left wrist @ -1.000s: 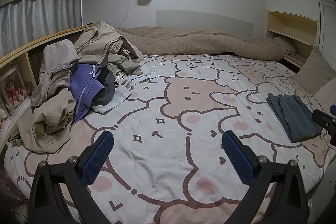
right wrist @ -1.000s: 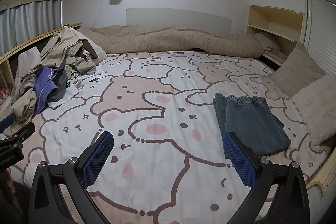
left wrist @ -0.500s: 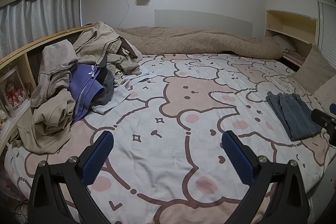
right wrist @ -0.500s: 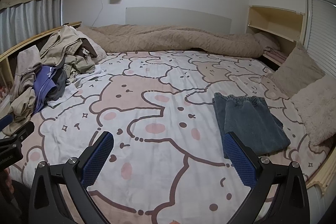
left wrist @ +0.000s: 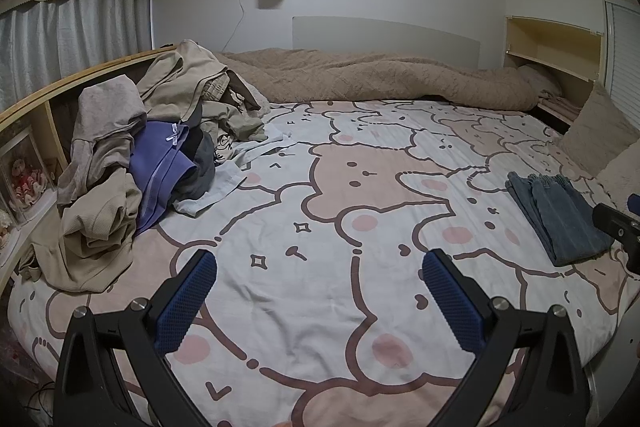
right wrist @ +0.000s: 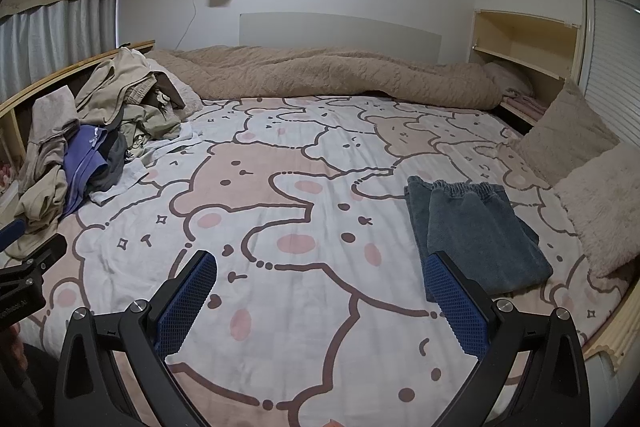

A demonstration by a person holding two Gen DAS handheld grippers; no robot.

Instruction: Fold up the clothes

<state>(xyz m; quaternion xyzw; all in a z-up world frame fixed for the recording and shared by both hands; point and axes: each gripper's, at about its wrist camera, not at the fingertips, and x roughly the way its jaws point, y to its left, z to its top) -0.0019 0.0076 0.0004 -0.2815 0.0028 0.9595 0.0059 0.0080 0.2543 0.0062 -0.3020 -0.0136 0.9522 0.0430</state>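
A pile of unfolded clothes (left wrist: 132,155), beige, purple and grey, lies at the bed's left side; it also shows in the right wrist view (right wrist: 80,147). Folded blue jeans (right wrist: 476,227) lie flat on the right side of the bear-print sheet (right wrist: 288,211), and show in the left wrist view (left wrist: 560,215). My left gripper (left wrist: 320,291) is open and empty above the sheet's near middle. My right gripper (right wrist: 320,291) is open and empty, its right finger just in front of the jeans.
A beige quilt (left wrist: 380,79) lies bunched along the far side. Two beige pillows (right wrist: 592,179) rest at the right edge. A wooden shelf rail (left wrist: 60,87) runs along the left, an open shelf (right wrist: 524,43) stands at the far right.
Both grippers have drifted slightly back and stay open. The clothes have not moved.
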